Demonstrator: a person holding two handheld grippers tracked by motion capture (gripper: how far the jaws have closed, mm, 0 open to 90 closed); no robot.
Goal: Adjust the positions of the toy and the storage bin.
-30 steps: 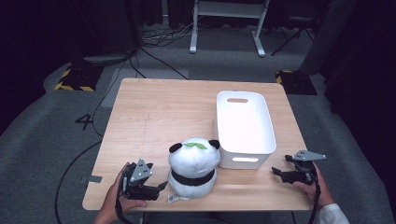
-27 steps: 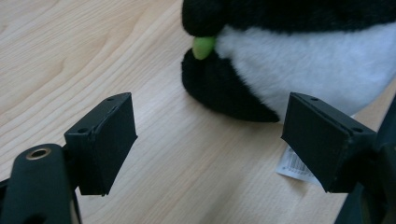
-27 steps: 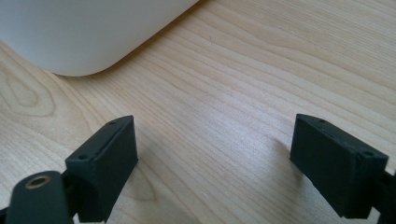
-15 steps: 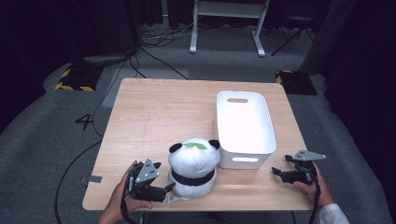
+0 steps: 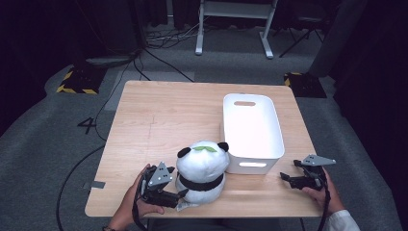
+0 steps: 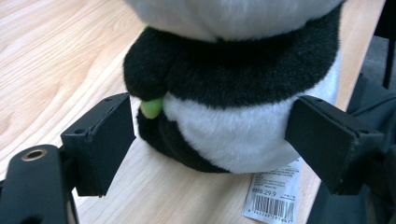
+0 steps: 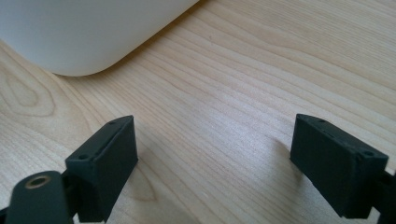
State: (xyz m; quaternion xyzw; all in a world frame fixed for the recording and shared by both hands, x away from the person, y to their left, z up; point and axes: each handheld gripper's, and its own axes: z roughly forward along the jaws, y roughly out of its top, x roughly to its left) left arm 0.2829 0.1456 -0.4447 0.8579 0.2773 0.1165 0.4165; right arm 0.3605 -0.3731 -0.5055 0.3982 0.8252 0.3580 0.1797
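A plush panda (image 5: 202,163), white with black ears, a black collar band and a green leaf on its head, sits upright near the table's front edge. My left gripper (image 5: 179,198) lies level at its lower left, pointing right at its base. In the left gripper view the open gripper (image 6: 210,135) has its jaws on either side of the panda's lower body (image 6: 233,116), and I see no pad pressing into the fur. A barcode tag (image 6: 273,196) lies under the panda. My right gripper (image 5: 288,172) rests open at the front right, with bare wood between its jaws (image 7: 212,154).
A white plastic bin (image 5: 226,125) with cut-out handles stands right of the panda, touching or nearly touching it; its rounded corner (image 7: 84,32) shows in the right gripper view. The wooden table (image 5: 159,120) has free room at the back left. Dark floor and cables surround it.
My left gripper has slid right, up against the panda's base. The panda, the bin and my right gripper have not moved.
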